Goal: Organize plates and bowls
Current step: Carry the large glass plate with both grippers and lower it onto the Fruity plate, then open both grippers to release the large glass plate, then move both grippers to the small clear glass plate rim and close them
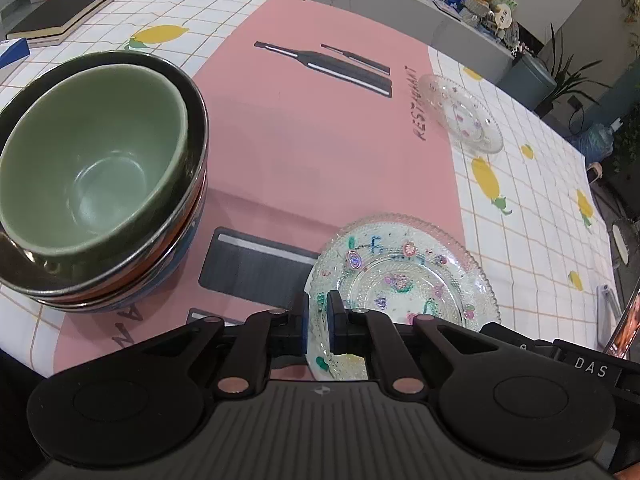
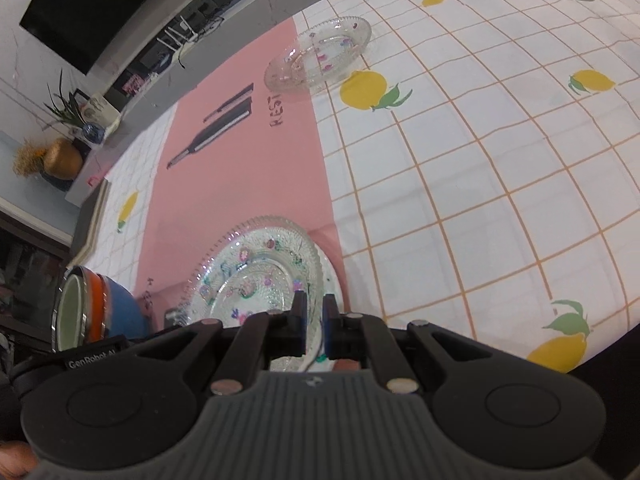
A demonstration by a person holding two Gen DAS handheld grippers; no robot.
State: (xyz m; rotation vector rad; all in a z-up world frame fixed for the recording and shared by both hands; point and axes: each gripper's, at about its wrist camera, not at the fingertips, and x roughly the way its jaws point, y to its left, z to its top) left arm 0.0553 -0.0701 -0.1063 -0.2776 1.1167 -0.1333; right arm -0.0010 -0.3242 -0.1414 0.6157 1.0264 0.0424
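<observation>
A clear glass plate with painted flowers (image 1: 404,276) lies at the near edge of the pink mat. My left gripper (image 1: 318,320) is shut on its near rim. My right gripper (image 2: 314,322) is shut on the rim of the same glass plate (image 2: 256,276) from the other side. A second glass plate (image 1: 464,114) rests far right on the mat's edge; it also shows in the right wrist view (image 2: 320,54). A stack of bowls with a green bowl (image 1: 92,160) on top stands at the left, and shows in the right wrist view (image 2: 96,312).
A pink mat (image 1: 320,140) covers the middle of a white checked tablecloth with lemons (image 2: 480,160). A black notebook (image 1: 68,4) lies at the far left corner. Shelves, plants and clutter stand beyond the table.
</observation>
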